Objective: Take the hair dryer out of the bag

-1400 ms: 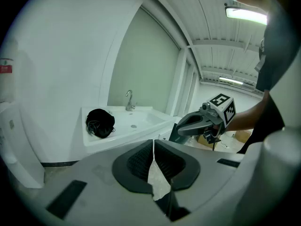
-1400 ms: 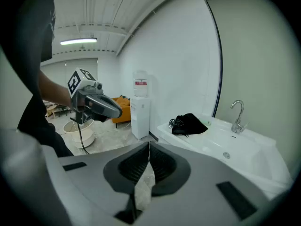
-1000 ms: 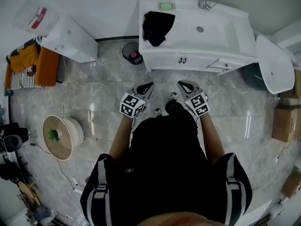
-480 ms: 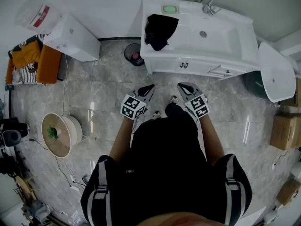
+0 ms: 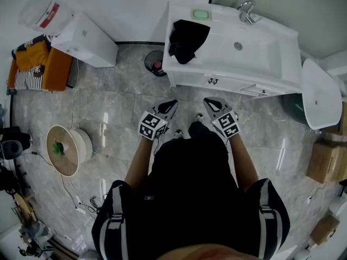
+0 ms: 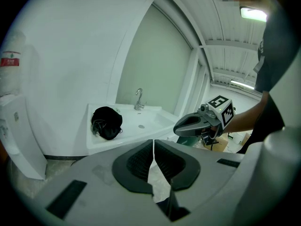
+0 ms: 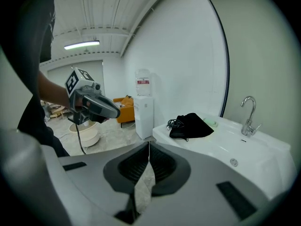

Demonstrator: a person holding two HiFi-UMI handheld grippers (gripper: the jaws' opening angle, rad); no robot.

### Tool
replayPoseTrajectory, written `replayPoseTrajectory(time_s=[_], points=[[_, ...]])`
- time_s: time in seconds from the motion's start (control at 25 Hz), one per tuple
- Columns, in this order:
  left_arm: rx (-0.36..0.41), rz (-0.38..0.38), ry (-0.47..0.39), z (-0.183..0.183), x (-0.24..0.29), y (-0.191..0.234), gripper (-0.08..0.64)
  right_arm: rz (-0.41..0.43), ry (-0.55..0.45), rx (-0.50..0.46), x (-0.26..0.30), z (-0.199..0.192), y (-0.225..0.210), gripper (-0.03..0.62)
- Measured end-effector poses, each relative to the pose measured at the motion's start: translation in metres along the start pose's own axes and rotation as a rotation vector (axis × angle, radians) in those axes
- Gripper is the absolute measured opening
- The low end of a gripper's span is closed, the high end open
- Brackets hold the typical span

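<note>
Bag: the black bag (image 5: 186, 37) is lying slumped on the far left end of the white worktop (image 5: 265, 64), just left of the basin (image 5: 255, 47).
Hair dryer: it is not showing in any view, so I am judging that it is lying inside the bag. A dark coil of cable (image 7: 175, 123) is poking out at the bag's left edge.
Progress: nothing is looking done yet, and the bag is sitting untouched. Reaching it, opening it and lifting the dryer out are all remaining.
Left tool: the left tool (image 5: 171, 104) is hanging over the floor near the person, well apart from the bag. Its jaws are pressing together on nothing.
Right tool: the right tool (image 5: 210, 101) is hanging just right of the left one, also with jaws together and empty, pointing toward the worktop.
Around the bag: a green soap dish (image 5: 200, 14) is sitting just behind it, and the tap (image 5: 246, 11) is standing farther right behind the basin.
Floor nearby: a small dark bin (image 5: 154, 63) is standing at the worktop's left corner and a white unit (image 5: 87, 39) farther left. A toilet (image 5: 320, 93) is sitting at the right.
In the way: nothing is blocking the path to the bag. The loose cable is looking likely to snag.
</note>
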State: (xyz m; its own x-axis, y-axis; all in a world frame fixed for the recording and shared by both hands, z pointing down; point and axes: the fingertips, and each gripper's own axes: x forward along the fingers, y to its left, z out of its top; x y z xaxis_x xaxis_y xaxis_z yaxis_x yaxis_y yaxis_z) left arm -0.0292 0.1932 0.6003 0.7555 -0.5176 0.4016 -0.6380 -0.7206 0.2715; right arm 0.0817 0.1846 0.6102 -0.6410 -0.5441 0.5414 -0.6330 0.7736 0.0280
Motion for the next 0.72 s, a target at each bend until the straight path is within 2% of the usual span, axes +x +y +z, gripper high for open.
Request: replayPoseTrajectory(time_s=[0.24, 0.72], points=[[0.007, 0.002, 0.040, 0.004, 0.016, 0.004, 0.018, 0.031, 0.013, 0.007, 0.008, -0.005, -0.015, 0.060], [-0.011, 0.060, 0.048, 0.027, 0.042, 0.012, 0.018, 0.086, 0.039, -0.005, 0.013, -0.013, -0.064, 0.060]])
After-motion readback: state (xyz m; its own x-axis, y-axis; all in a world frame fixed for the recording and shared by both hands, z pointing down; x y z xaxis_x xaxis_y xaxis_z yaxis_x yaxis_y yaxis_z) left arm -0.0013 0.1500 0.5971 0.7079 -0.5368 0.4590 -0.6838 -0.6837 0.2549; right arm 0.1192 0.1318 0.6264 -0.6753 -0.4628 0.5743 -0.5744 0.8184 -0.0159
